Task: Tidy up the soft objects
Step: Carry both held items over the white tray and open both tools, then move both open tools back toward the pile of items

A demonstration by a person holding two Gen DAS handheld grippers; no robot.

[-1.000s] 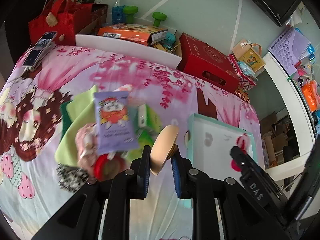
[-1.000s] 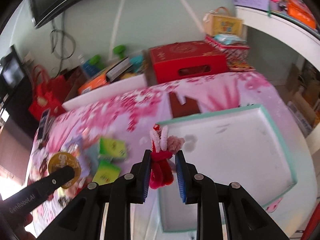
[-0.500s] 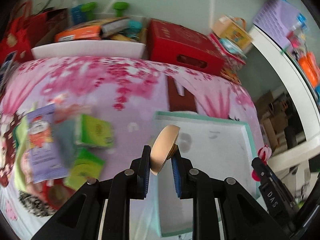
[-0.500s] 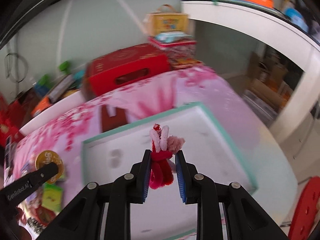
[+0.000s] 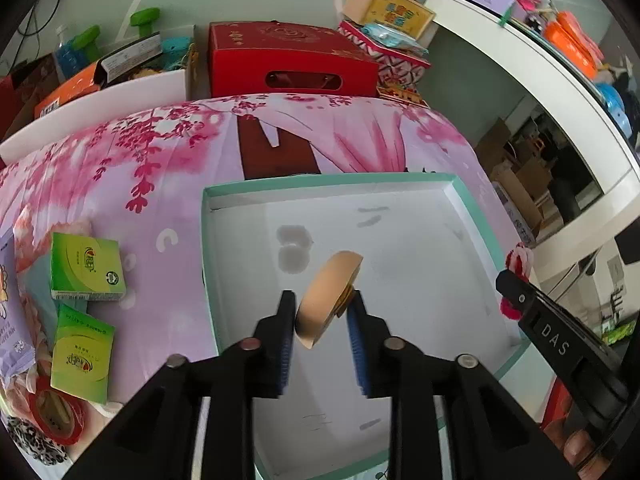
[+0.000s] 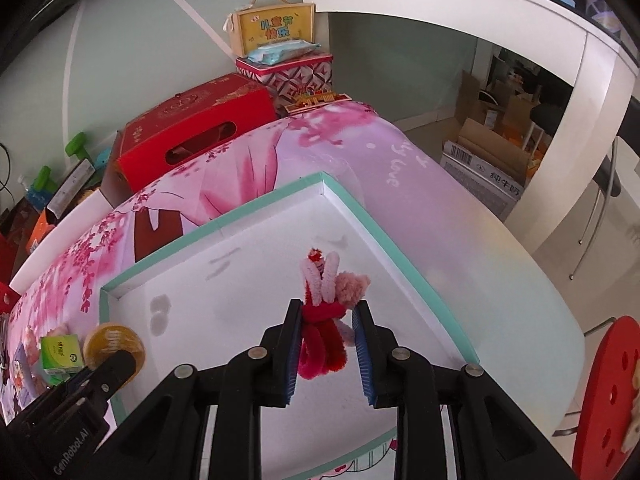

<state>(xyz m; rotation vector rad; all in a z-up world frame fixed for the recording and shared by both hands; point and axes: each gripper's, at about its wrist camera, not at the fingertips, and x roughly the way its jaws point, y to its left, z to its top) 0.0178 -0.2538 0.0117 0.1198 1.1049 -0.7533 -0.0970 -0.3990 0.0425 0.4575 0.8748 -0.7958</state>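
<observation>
The left gripper (image 5: 320, 312) is hovering over the white tray (image 5: 472, 216), its jaws having just been widening; the tan round puff (image 5: 326, 300) is leaning between them, loose from the left pad, contact at the right pad unclear. The right gripper (image 6: 328, 332) is clamping a red-and-pink pipe-cleaner toy (image 6: 324, 320) above the tray's right half. The puff's far face is hidden. Green tissue packs (image 5: 86, 266) are lying on the floral sheet (image 5: 160, 152) beyond the tray's left edge.

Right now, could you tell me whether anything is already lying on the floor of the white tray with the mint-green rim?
No, the white tray with the mint-green rim shows only a bare, faintly smudged floor.
</observation>
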